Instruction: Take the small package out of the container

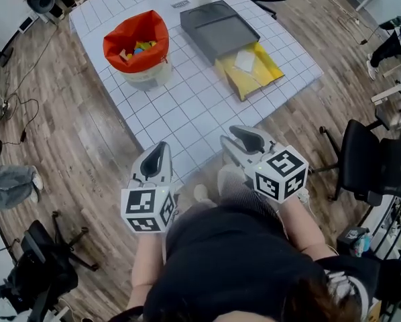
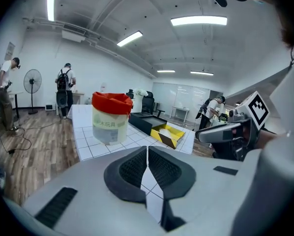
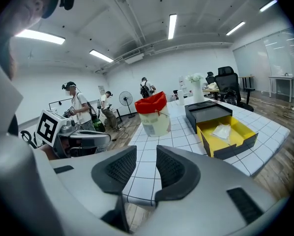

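A white tabletop [image 1: 187, 106] ruled in a grid carries everything. Ahead of the left hand-held gripper [image 1: 161, 147], well apart from it, stands a pale tub [image 1: 147, 78] lined with a red bag [image 1: 137, 32]. Ahead of the right hand-held gripper [image 1: 235, 133], also well apart, lies an open yellow container [image 1: 271, 69]. A dark grey box [image 1: 217, 29] sits beyond it, touching its far end. A small dark card [image 1: 180, 4] lies farther still, near the far edge
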`<control>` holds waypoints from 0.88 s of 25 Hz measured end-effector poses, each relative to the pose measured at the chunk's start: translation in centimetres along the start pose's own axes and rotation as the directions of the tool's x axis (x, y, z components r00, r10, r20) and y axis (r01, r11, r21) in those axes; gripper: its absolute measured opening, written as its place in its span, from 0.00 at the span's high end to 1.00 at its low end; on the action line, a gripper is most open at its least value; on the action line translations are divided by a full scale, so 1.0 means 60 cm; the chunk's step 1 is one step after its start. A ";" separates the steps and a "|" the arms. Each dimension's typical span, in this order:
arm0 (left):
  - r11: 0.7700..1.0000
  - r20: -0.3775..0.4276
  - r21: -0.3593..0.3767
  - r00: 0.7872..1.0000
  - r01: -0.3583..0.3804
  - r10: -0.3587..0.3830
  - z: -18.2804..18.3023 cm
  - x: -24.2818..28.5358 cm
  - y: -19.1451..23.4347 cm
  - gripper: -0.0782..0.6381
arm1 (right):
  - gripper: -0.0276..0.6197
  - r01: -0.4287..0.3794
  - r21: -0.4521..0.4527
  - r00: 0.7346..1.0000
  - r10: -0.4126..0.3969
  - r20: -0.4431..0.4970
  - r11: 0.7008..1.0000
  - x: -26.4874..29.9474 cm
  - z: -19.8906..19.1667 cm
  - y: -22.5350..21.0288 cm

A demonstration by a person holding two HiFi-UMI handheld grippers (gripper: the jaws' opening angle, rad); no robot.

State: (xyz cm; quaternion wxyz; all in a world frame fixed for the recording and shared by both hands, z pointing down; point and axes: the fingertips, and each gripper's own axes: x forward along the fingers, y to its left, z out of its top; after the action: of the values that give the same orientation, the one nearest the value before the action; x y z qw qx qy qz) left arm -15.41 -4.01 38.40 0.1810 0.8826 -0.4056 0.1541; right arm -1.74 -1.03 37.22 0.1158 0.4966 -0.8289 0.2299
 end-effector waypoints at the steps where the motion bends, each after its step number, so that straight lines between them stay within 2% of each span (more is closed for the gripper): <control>1: 1.000 -0.002 -0.004 1.000 -0.014 0.014 0.003 0.007 0.008 0.85 | 0.76 -0.004 -0.004 1.000 0.004 -0.005 1.000 0.009 0.005 -0.011; 7: 0.994 -0.020 -0.046 0.995 -0.095 0.094 0.028 0.070 0.038 0.85 | 0.75 -0.045 -0.059 0.998 0.042 -0.052 0.997 0.063 0.043 -0.095; 13: 0.986 -0.054 -0.089 0.989 -0.139 0.134 0.058 0.163 0.022 0.85 | 0.75 -0.101 -0.099 0.988 0.088 -0.124 0.990 0.098 0.077 -0.199; 22: 0.973 -0.091 -0.132 0.979 -0.191 0.180 0.087 0.285 -0.006 0.85 | 0.72 -0.156 -0.152 0.963 0.116 -0.242 0.976 0.139 0.084 -0.328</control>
State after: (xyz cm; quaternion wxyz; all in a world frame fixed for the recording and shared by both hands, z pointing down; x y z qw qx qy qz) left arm -3.81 -17.41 40.85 0.2432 0.8192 -0.4886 0.1762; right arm 11.72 -17.84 41.59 0.2375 0.3964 -0.8584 0.2225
